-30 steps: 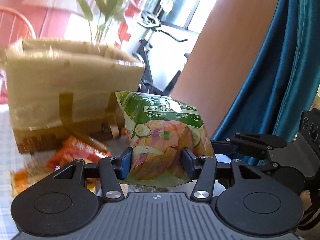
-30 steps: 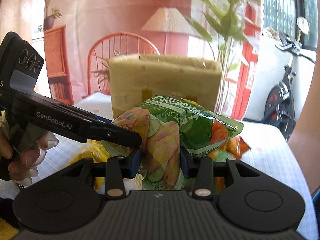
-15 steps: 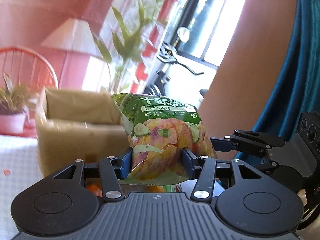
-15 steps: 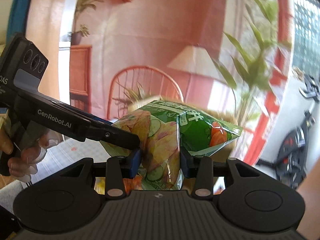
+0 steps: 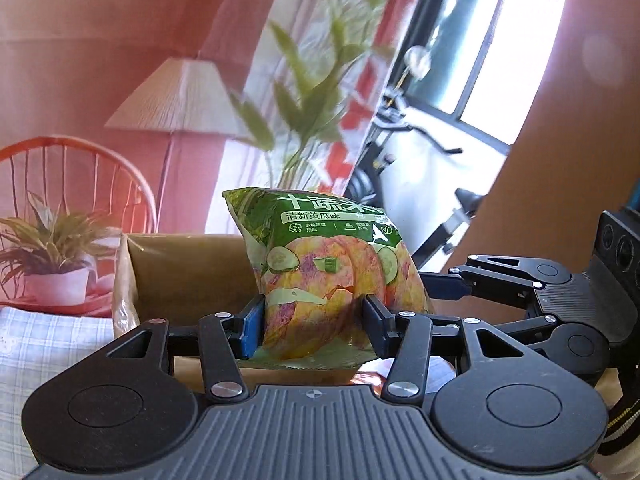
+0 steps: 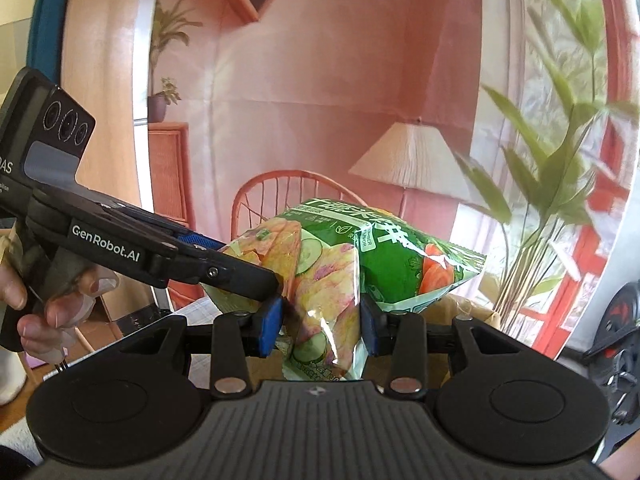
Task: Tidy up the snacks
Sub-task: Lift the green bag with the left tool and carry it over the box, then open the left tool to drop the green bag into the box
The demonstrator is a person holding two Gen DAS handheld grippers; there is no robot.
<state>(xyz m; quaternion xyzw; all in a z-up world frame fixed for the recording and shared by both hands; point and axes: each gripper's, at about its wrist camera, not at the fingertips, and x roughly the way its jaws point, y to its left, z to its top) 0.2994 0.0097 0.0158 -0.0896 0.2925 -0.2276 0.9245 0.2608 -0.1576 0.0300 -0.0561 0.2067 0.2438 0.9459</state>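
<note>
A green and yellow chip bag (image 5: pixel 324 276) with cucumber pictures is held in the air by both grippers. My left gripper (image 5: pixel 314 330) is shut on its lower part. My right gripper (image 6: pixel 322 322) is shut on the same chip bag (image 6: pixel 340 276) from the other side. The right gripper shows at the right of the left wrist view (image 5: pixel 532 284); the left gripper shows at the left of the right wrist view (image 6: pixel 160 256). An open cardboard box (image 5: pixel 188 276) stands just behind and below the bag.
A checked tablecloth (image 5: pixel 44 344) lies at the lower left. A potted plant (image 5: pixel 52 256), a red wire chair (image 5: pixel 80 176), a floor lamp (image 5: pixel 180 100) and a tall plant (image 6: pixel 552 184) stand behind. An exercise bike (image 5: pixel 404 160) is at the right.
Both grippers have lifted the chip bag higher; the box and the snacks on the table have dropped lower in view. The grip on the bag is unchanged.
</note>
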